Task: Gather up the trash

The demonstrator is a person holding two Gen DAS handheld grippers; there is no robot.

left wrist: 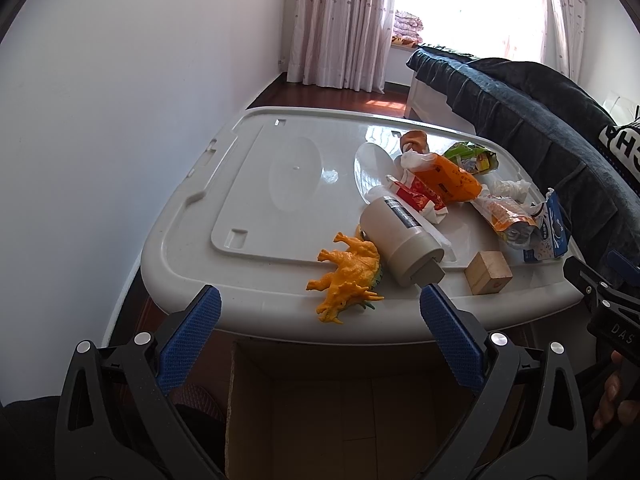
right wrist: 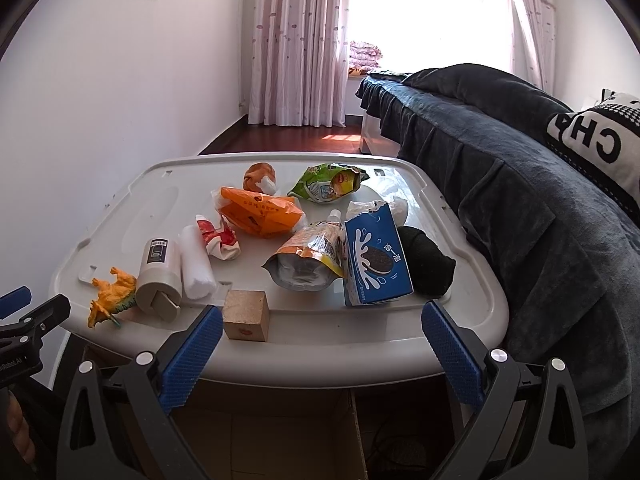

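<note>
Both grippers, left gripper (left wrist: pixel 320 304) and right gripper (right wrist: pixel 322 322), spread wide, holding nothing; orange crumpled snack bag (right wrist: pixel 260 212), blue cookie carton (right wrist: pixel 376 260), green wrapper (right wrist: pixel 330 182) all on grey plastic bin lid (right wrist: pixel 360 336); brown cardboard box (left wrist: pixel 340 408) below looks empty; collecting apparently not begun.

Ahead of the left gripper's (left wrist: pixel 320 304) spread blue, dimpled pads (left wrist: pixel 192 340) lies an orange-yellow toy dinosaur (left wrist: pixel 348 274) with green spines, beside a beige cylinder (left wrist: pixel 400 240) bearing a black label. Between the right gripper's (right wrist: pixel 322 320) matching blue pads (right wrist: pixel 450 354) sit a tan wooden block (right wrist: pixel 245 315) with a red mark and a blue cookie box (right wrist: pixel 376 256) printed with a black sandwich cookie in a white splash. Farther out lie an orange wrapper (right wrist: pixel 260 212), a red-and-white wrapper (right wrist: pixel 218 240), a green snack bag (right wrist: pixel 328 182), white tissue (right wrist: pixel 394 206) and a black sock (right wrist: pixel 426 260), all on a pale grey lid (right wrist: pixel 320 340). The curtains (right wrist: pixel 296 40) are pink with oval spots.
</note>
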